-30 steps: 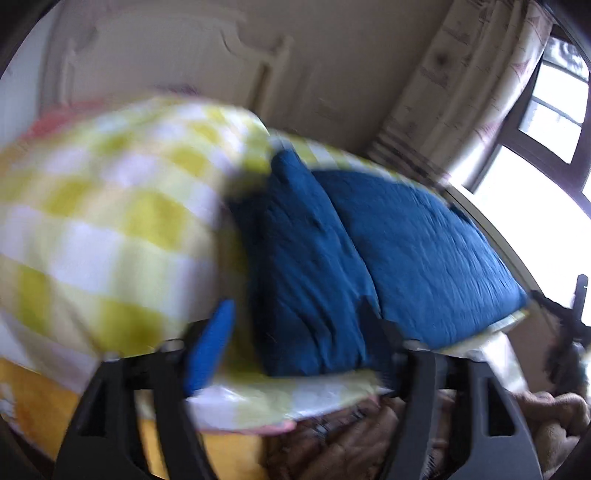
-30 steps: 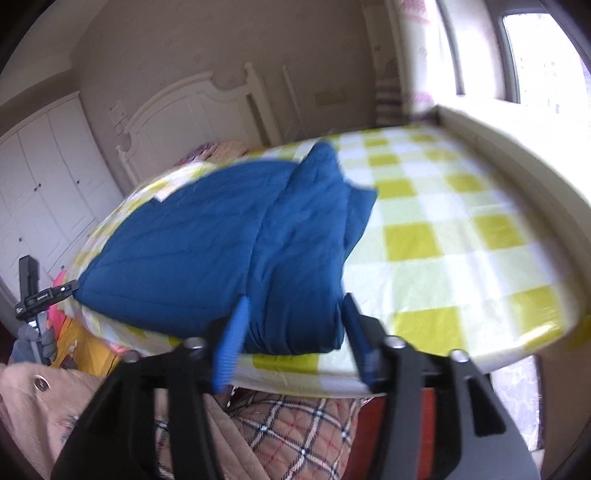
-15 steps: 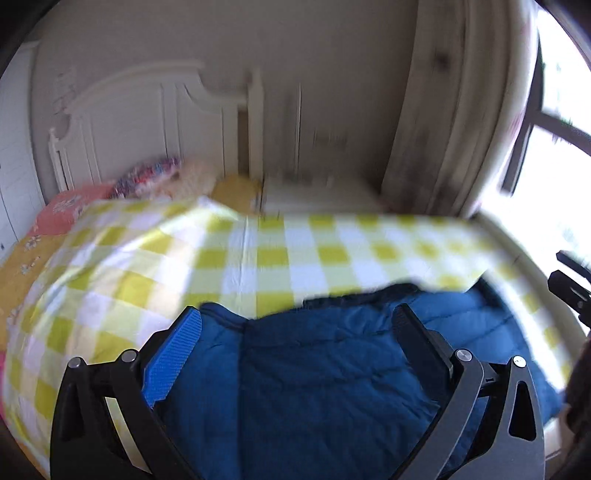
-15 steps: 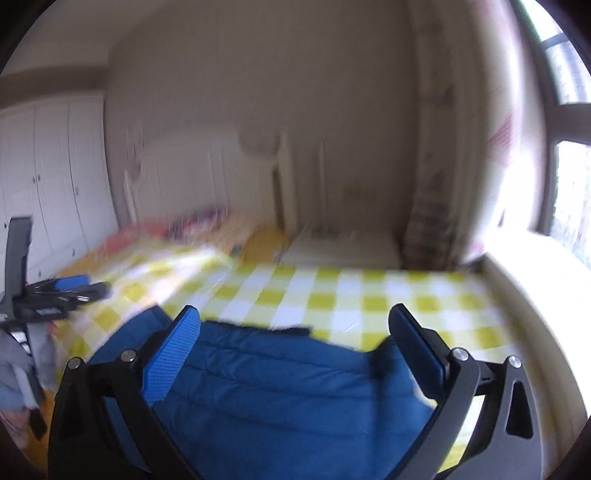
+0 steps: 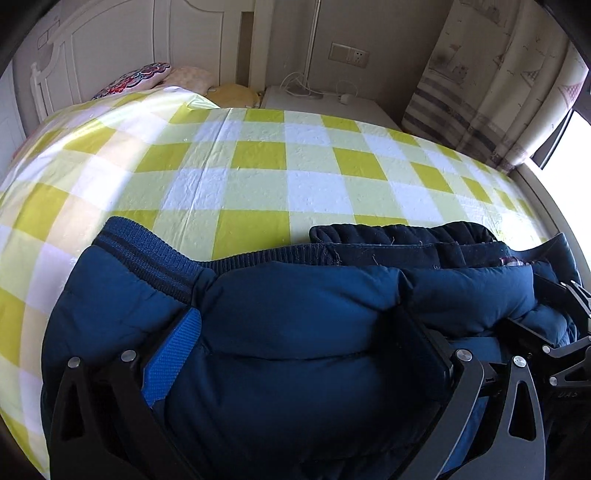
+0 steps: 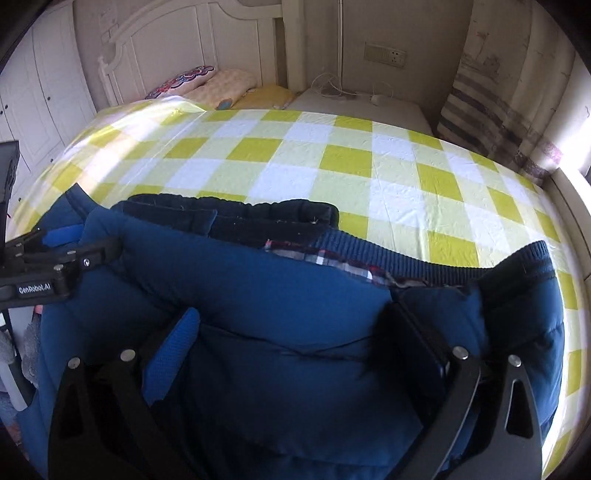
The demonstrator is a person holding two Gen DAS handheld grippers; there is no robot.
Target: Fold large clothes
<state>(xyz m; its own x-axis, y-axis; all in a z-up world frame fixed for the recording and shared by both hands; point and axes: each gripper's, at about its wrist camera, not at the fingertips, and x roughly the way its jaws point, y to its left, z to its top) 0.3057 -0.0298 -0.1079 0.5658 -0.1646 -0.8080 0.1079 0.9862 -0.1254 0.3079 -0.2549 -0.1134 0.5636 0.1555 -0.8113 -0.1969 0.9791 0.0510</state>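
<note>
The jacket (image 5: pixel 295 332), blue and padded, is lying at the near edge of the bed (image 5: pixel 258 158), on the yellow-and-white checked sheet (image 6: pixel 332 158). Its ribbed hem (image 6: pixel 406 266) is running across the far side of the bundle, with a dark collar (image 6: pixel 240 218) and a strip of plaid lining (image 6: pixel 332 262) showing beside it.

The left gripper (image 5: pixel 299 347) is standing wide, its fingers (image 5: pixel 173 354) set on either side of a thick padded fold; the fabric is bulging between them, but the pads are not pressing together, so it is not clamping. The right gripper (image 6: pixel 295 347) is standing equally wide around a neighbouring fold of the jacket, likewise unclenched.

Each tool is showing at the edge of the other's view, close alongside. Pillows (image 6: pixel 207 83) are lying at the headboard (image 6: pixel 192 33). A curtain (image 5: pixel 498 85) is hanging at the right.
</note>
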